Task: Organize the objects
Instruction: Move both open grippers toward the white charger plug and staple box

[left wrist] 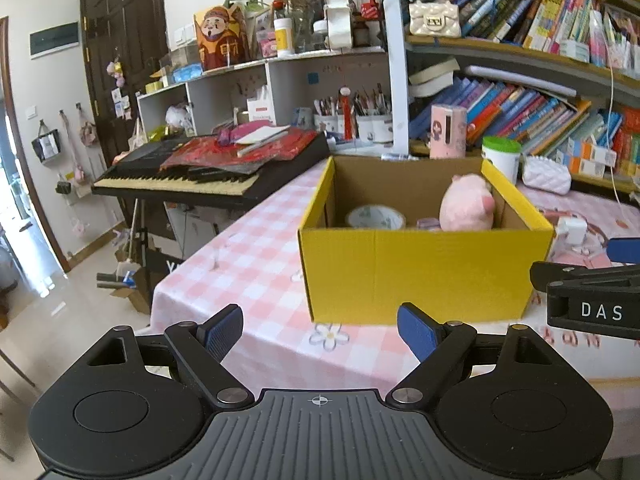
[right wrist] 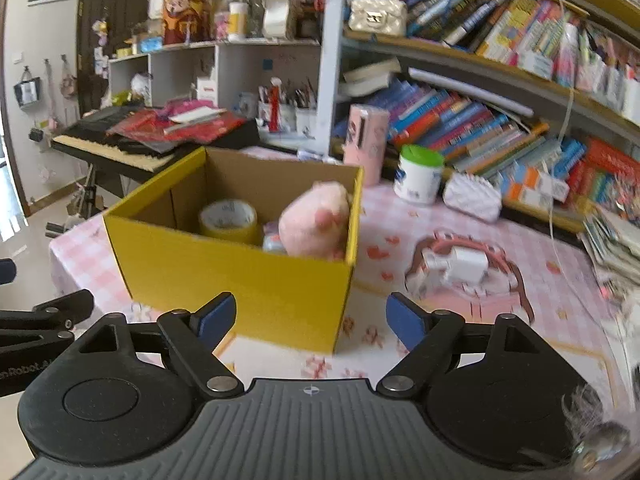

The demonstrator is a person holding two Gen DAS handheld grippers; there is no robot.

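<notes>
A yellow open-topped cardboard box is seen on the pink checked tablecloth. Inside it, a yellow roll of tape is held at the left and a pink plush toy at the right. The right gripper is spread empty nearby. A white charger is seen further right.

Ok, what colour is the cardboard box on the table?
The open cardboard box is yellow outside, plain brown inside; the left wrist view shows it best.

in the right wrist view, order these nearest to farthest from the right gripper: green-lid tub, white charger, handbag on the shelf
From the right gripper:
1. white charger, on the tablecloth, right of the box
2. green-lid tub, farther back by the books
3. handbag, up on the shelf
</notes>
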